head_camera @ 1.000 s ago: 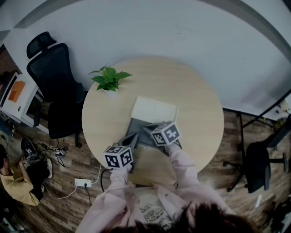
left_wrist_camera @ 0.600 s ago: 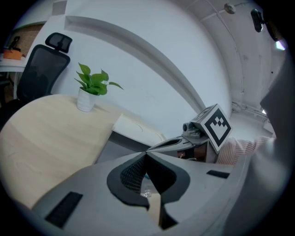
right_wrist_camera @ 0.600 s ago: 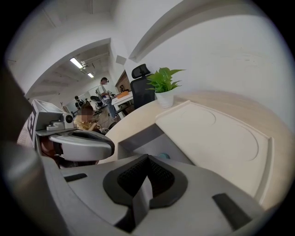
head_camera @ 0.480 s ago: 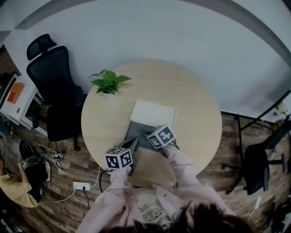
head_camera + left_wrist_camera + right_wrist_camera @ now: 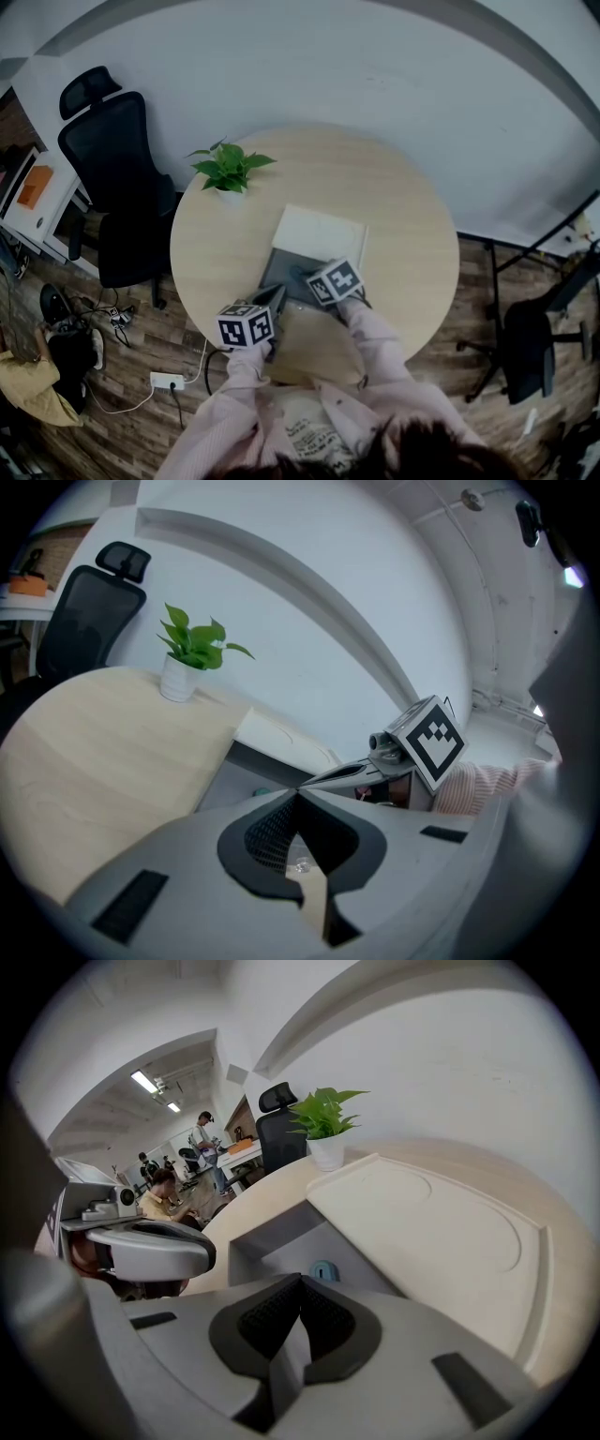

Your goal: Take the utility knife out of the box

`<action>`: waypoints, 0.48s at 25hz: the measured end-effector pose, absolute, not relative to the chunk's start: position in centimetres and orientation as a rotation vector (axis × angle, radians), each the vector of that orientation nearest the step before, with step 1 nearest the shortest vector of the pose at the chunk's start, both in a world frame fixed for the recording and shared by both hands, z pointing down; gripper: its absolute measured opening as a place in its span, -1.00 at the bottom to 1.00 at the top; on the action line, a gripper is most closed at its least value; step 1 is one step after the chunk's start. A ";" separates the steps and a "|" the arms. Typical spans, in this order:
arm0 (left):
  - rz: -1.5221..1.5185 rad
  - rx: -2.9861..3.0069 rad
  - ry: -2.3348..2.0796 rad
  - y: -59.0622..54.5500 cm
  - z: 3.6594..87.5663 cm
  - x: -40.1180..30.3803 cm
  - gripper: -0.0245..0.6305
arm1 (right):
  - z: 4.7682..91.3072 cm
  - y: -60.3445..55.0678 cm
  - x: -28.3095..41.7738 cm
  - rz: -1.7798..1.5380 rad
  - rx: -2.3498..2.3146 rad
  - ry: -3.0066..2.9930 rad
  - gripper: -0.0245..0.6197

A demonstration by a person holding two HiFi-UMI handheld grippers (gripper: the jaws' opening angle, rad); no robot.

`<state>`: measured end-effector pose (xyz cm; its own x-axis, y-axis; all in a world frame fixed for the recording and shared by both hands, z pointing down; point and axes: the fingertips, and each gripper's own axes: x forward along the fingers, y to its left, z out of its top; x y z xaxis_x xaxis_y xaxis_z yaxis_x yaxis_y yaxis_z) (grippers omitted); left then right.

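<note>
The box point(image 5: 284, 265) lies open mid-table, grey inside, with its white lid point(image 5: 319, 232) flat behind it. A small teal end, apparently the utility knife point(image 5: 323, 1271), shows on the box floor just past my right gripper point(image 5: 300, 1281). That gripper dips into the box from the near side point(image 5: 306, 273). Its jaws are beginning to open but still meet tip to tip, with nothing between them. My left gripper point(image 5: 298, 795) rests at the box's near left corner point(image 5: 278, 292); it is shut and empty. The rest of the knife is hidden.
A potted plant point(image 5: 226, 169) stands at the round table's point(image 5: 412, 244) far left. A black office chair point(image 5: 112, 178) is left of the table and another chair point(image 5: 530, 347) to the right. A power strip point(image 5: 170, 378) lies on the wooden floor.
My right gripper has sunk a little into the box and tipped further down. The left gripper has stayed put.
</note>
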<state>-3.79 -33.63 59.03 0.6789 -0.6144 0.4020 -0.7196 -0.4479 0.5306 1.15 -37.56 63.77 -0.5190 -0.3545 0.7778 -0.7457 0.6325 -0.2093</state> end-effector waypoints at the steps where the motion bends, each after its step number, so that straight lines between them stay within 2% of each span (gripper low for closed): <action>1: 0.194 2.197 -1.020 -33.6 59.1 -3.8 -0.91 | 63.8 -37.6 1.2 0.699 0.862 -2.133 -0.91; 4: 0.189 2.198 -1.019 -33.6 59.0 -3.9 -0.91 | 63.9 -37.7 1.3 0.696 0.874 -2.127 -0.88; 12: 0.183 2.199 -1.022 -33.5 58.9 -3.9 -0.91 | 65.0 -37.9 2.0 0.670 0.914 -2.075 -0.59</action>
